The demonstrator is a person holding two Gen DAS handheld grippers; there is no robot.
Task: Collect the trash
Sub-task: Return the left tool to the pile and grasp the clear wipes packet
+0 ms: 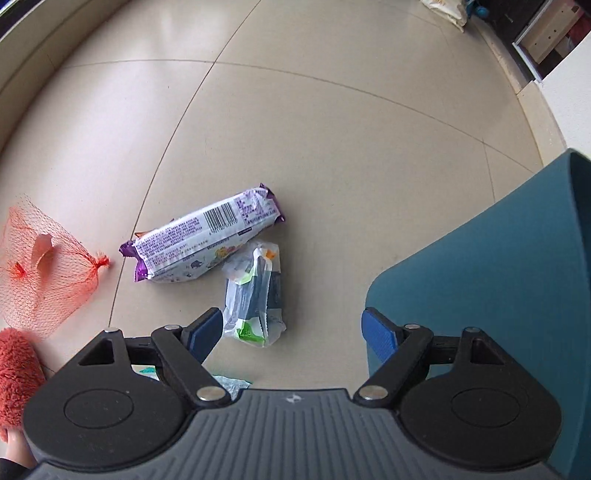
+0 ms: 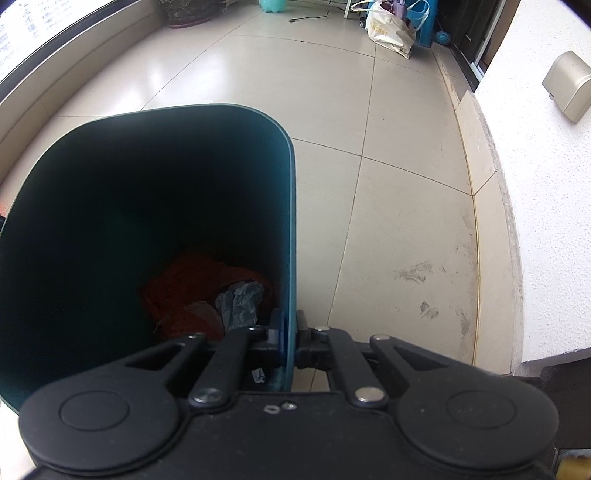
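My left gripper (image 1: 293,332) is open and empty above the tiled floor. Just ahead of its left finger lies a clear plastic wrapper (image 1: 255,295) with green and dark print. Beyond it lies a purple and white snack packet (image 1: 207,236). An orange net bag (image 1: 44,266) lies at the far left. The teal trash bin (image 1: 498,280) stands at the right. My right gripper (image 2: 290,341) is shut on the right wall of the teal trash bin (image 2: 207,125). Inside the bin lie orange netting (image 2: 184,291) and a crumpled grey wrapper (image 2: 240,299).
A red fuzzy slipper (image 1: 16,380) is at the lower left, and more clear wrapping (image 1: 229,384) shows under the left gripper. A white wall (image 2: 546,221) and raised step (image 2: 480,192) run along the right. Bags (image 2: 391,29) and a blue stool stand far back.
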